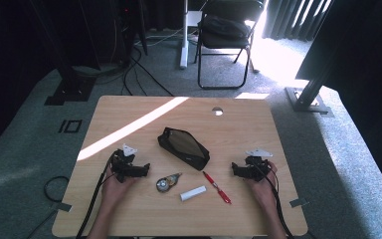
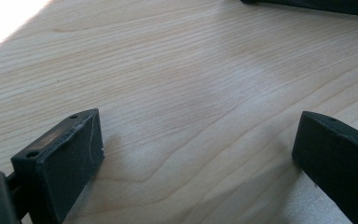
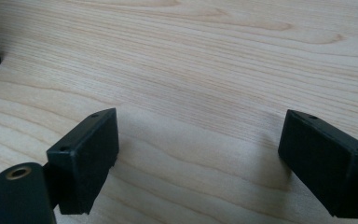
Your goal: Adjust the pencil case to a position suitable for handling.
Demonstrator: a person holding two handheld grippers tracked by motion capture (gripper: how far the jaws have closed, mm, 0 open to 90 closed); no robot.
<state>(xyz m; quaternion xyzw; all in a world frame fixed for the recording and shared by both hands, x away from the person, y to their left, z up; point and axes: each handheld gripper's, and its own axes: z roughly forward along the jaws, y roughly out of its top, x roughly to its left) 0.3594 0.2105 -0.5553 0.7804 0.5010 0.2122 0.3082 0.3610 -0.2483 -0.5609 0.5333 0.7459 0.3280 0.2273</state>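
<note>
Lying near the middle of the wooden table [image 1: 129, 112], a black pencil case [image 1: 183, 148] sits at a slant, one end pointing toward the far left corner and the other toward the near right corner; its top face looks partly see-through or glossy. Just beside its near side, toward the near edge, lie three smaller things: a correction tape dispenser [image 1: 167, 182] with a round grey body, a white cylindrical stick [image 1: 193, 193] that may be an eraser or glue stick, and a red pen [image 1: 217, 187] running slantwise from the pencil case's near end toward the near edge. None of them touches another.

The left gripper [image 1: 140, 170] rests on the table left of the correction tape dispenser, held by the left hand [image 1: 113, 185]; in the left gripper view its jaws stand wide apart over bare wood, with nothing between them. The right gripper [image 1: 237, 170] rests right of the red pen, held by the right hand [image 1: 261, 185]; in the right gripper view its jaws likewise stand wide apart over bare wood.

A bright stripe of sunlight [image 1: 134, 125] crosses the table's far left part. Beyond the far edge stands a black folding chair [image 1: 225, 40] on the grey carpet [image 1: 25, 144].
</note>
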